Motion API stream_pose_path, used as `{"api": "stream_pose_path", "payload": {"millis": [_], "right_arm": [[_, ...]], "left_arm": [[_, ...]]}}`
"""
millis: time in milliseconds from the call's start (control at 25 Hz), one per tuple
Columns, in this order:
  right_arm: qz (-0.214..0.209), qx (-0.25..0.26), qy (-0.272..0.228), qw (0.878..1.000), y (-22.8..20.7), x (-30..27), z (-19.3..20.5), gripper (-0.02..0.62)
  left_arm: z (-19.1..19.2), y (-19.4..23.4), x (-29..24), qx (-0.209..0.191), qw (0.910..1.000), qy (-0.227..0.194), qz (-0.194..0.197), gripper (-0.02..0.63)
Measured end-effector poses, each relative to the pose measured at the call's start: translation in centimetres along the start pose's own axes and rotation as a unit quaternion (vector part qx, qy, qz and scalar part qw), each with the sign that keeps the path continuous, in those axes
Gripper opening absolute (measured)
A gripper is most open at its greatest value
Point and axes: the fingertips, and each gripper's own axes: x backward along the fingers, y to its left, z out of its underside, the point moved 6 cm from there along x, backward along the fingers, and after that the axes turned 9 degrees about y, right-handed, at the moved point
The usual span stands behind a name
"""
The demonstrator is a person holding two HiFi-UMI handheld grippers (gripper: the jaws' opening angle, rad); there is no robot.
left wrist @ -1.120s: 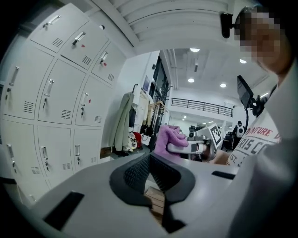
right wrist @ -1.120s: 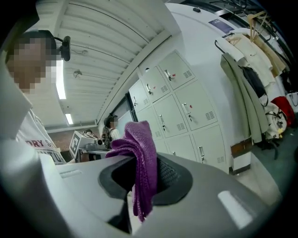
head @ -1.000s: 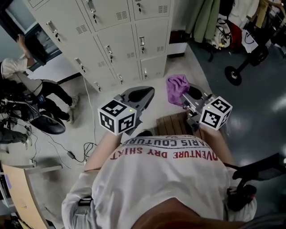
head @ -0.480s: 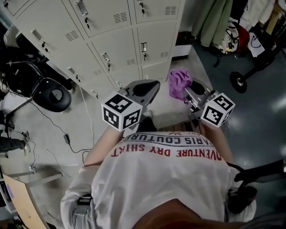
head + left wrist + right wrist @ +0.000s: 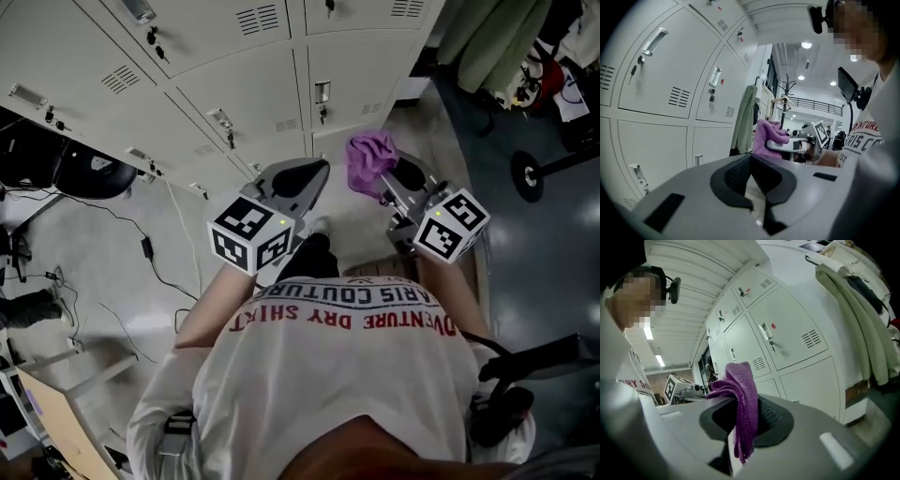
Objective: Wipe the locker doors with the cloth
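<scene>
A purple cloth point(image 5: 369, 161) point(image 5: 740, 404) is pinched in my right gripper point(image 5: 391, 178) point(image 5: 743, 420), bunched up above the jaws and pointing at the lockers. The cream locker doors point(image 5: 356, 66) point(image 5: 794, 333) point(image 5: 665, 79) fill the upper part of the head view, each with a handle, a keyhole and vent slots. My left gripper point(image 5: 295, 180) point(image 5: 752, 180) is shut with nothing between its jaws, held level beside the right one, a short way off the lower locker doors. In the left gripper view the cloth point(image 5: 768, 136) shows to the right.
Coats point(image 5: 506, 47) point(image 5: 853, 319) hang on a rack right of the lockers. A black wheeled stand point(image 5: 553, 164) is on the dark floor at the right. Cables point(image 5: 159, 272) and a black office chair point(image 5: 84, 173) lie on the floor at the left.
Both grippers have moved forward toward the lockers with the cloth. The lockers now fill more of the head view, and the person at the left has dropped out of sight.
</scene>
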Motion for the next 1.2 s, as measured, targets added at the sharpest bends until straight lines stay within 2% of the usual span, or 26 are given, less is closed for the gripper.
{"api": "stream_pose_path", "payload": {"millis": [360, 640, 920, 1200], "right_arm": [[0.035, 0.02, -0.02, 0.999, -3.7, -3.9, 0.0, 0.052], [0.042, 0.034, -0.027, 0.998, -8.8, -9.0, -1.7, 0.052], [0.058, 0.054, -0.063, 0.995, -12.7, -14.9, -3.1, 0.052], [0.067, 0.079, -0.053, 0.993, -15.1, -19.8, -2.6, 0.053]], "left_arm": [[0.2, 4.9, -1.1, 0.02, 0.9992, -0.029, -0.018, -0.002], [-0.8, 7.8, -1.8, 0.015, 0.9989, -0.033, -0.031, -0.001], [-0.5, 11.7, -3.1, 0.037, 0.9972, -0.04, -0.051, 0.0], [0.0, 14.5, -4.5, 0.06, 0.996, -0.024, -0.062, -0.002]]}}
